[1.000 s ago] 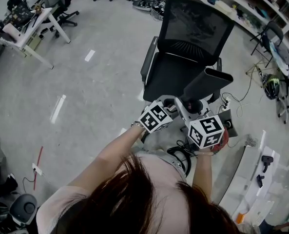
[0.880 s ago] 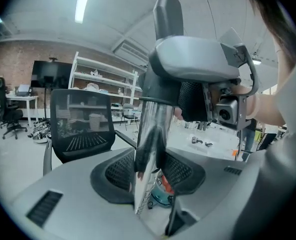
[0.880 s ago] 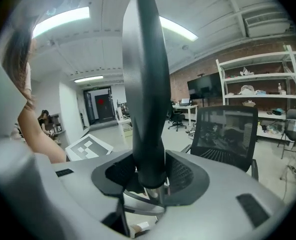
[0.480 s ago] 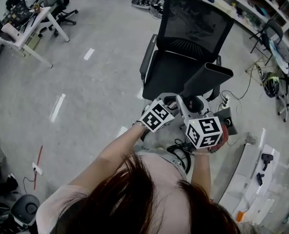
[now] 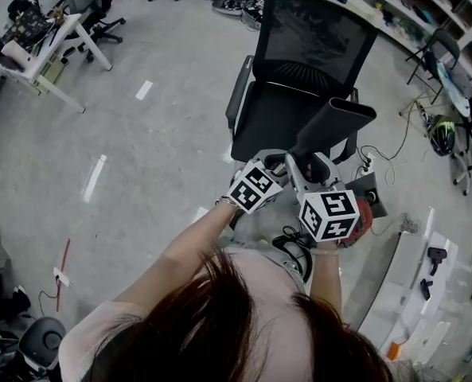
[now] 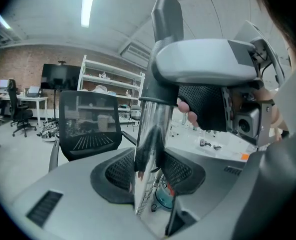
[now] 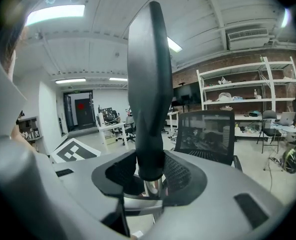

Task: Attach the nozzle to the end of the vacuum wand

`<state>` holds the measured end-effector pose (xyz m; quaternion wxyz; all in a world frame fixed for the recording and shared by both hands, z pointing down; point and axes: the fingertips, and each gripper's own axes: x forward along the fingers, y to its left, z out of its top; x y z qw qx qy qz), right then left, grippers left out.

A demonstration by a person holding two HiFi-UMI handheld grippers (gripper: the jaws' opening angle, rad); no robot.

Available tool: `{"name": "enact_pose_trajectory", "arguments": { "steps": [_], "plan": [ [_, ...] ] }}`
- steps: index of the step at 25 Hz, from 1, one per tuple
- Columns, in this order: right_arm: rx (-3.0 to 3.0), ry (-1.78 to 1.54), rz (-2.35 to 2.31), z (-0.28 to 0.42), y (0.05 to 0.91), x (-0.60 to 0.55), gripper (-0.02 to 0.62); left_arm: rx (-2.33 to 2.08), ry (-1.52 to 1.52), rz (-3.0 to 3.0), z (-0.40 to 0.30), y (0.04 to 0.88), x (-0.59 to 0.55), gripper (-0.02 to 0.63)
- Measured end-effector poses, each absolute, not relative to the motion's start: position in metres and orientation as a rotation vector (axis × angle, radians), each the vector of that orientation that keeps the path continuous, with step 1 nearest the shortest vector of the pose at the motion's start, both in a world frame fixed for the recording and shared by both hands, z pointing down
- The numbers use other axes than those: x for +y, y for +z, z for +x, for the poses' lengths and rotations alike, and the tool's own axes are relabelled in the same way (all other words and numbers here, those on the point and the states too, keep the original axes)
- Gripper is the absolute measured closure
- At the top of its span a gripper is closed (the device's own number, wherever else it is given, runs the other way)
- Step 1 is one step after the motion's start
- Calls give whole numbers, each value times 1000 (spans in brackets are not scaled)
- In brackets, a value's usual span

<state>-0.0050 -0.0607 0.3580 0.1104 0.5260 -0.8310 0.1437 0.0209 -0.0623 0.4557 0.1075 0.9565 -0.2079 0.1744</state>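
The chrome vacuum wand (image 6: 148,149) stands upright between my left gripper's (image 6: 148,173) pads, which press on its sides. A dark grey tapered nozzle (image 7: 148,84) rises from the tube's top end, its collar over the chrome (image 7: 152,188). My right gripper (image 7: 148,176) is shut on that collar. In the head view the nozzle (image 5: 331,126) slants up and right over a chair, with the left gripper (image 5: 279,165) and right gripper (image 5: 309,172) close together below it. The right gripper's body (image 6: 202,66) hangs just above the left one.
A black mesh office chair (image 5: 299,70) stands right in front of the grippers. Cables and a black box (image 5: 375,193) lie on the floor to its right. A white bench (image 5: 415,285) with small tools is at the lower right, and a white desk (image 5: 40,58) at the far left.
The nozzle has tilted slightly more upright. Both grippers keep their holds and stay nearly where they were.
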Motion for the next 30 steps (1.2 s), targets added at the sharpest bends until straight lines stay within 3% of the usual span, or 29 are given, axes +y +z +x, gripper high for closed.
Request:
{"name": "enact_pose_trajectory", "arguments": {
  "steps": [17,30],
  "plan": [
    [-2472,347,1548,75,358,34,415,-797,514,2765,48,461,-25,442],
    [-2487,338,1707,106,335,81,538,-836,560,2746,46,454,5,442]
  ]
}}
